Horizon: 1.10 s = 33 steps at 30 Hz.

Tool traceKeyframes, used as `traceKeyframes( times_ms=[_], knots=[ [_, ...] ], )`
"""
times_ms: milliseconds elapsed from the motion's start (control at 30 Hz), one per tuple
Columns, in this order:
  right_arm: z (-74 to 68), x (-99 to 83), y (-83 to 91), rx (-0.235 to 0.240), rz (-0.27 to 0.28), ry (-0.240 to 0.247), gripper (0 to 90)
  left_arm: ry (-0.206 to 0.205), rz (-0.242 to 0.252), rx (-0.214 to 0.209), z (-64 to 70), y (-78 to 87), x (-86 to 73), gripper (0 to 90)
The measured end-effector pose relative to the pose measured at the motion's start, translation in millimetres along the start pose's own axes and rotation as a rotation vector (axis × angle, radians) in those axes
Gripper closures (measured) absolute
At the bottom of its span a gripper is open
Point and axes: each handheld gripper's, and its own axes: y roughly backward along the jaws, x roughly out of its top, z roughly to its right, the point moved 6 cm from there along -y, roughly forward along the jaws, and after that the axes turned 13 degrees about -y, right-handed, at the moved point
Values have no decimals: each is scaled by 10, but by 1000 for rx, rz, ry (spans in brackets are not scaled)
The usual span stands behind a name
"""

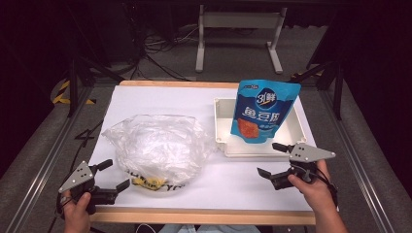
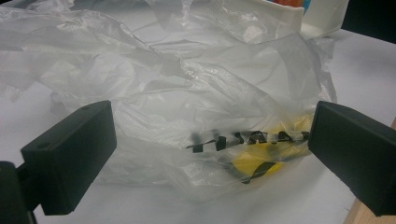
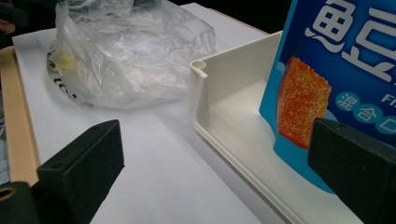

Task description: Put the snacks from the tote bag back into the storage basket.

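Observation:
A crumpled clear plastic bag [image 1: 154,148] with black and yellow print lies on the white table cover, left of centre. A blue snack pouch [image 1: 262,110] stands upright in a white tray [image 1: 223,114] at the right. My left gripper [image 1: 114,174] is open at the front left, just short of the bag's near edge; the plastic bag [image 2: 187,102] lies ahead of its spread jaws. My right gripper [image 1: 273,159] is open in front of the tray's near rim. Its own view has the tray [image 3: 224,116] and pouch [image 3: 327,79] ahead, the bag [image 3: 130,60] farther left.
The table's wooden front edge [image 1: 204,216] runs just behind both hands. Bare white cover [image 1: 228,182] lies between the grippers. Beyond the table are a white stand's legs [image 1: 238,39], cables and dark floor.

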Motion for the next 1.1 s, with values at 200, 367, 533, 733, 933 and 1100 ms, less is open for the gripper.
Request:
traceKeyframes(
  times_ms=[200, 367, 533, 733, 933, 1100],
  knots=[
    [19, -182, -119, -18, -7, -26, 46, 3, 1, -9, 1, -3, -1, 19],
    [78, -330, -212, -12, 11, -83, 46, 5, 6, -5, -4, -7, 0, 19],
    [177, -466, -271, -32, 40, -120, 46, 8, 10, 3, -15, -1, -2, 16],
    [190, -539, -293, -71, 54, -99, 46, -7, 12, 18, -20, -12, -3, 14],
    [195, -557, -320, -96, 48, -85, 46, -3, 11, 23, -18, -19, -10, 14],
    [190, -578, -342, -94, 29, -87, 45, 2, 13, 30, -20, -21, -11, 12]
  ],
)
